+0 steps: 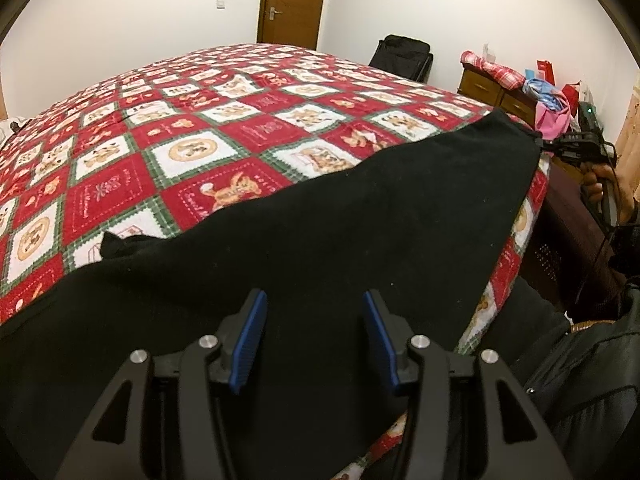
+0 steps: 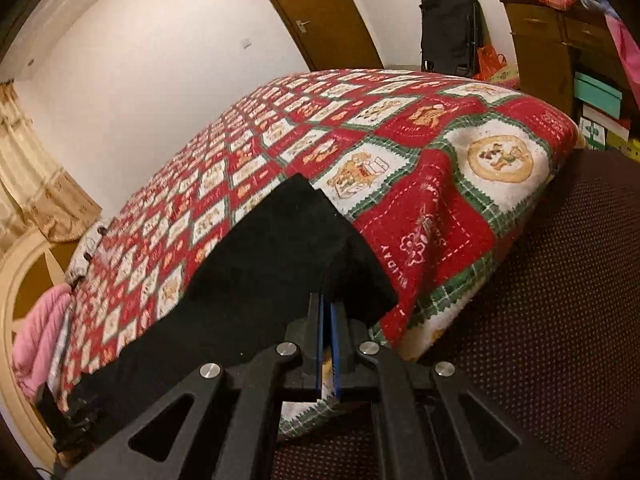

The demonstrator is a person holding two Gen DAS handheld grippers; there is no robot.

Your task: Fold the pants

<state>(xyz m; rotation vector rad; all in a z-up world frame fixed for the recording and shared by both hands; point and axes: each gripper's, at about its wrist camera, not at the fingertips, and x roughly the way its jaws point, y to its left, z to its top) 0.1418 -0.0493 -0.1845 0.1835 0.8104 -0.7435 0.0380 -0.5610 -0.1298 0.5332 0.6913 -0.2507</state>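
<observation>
My black pants [image 1: 320, 220] lie spread along the near edge of the bed [image 1: 200, 128]. My right tongs [image 2: 327, 320] pinch their right end; my left tongs [image 1: 316, 320] gape above them. Folding seems barely begun.

Beyond the black pants [image 1: 320, 216], the whole red-and-white quilt [image 1: 192, 120] lay flat and bare right back to the wall, so there was plenty of room to sweep across. The left gripper [image 1: 316, 340] hung wide open over the cloth, unhindered. On the right side it was tighter: the dark bed frame [image 2: 560, 300] and cluttered dresser [image 2: 552, 40] crowded the corner beside the right gripper [image 2: 328, 320].
</observation>
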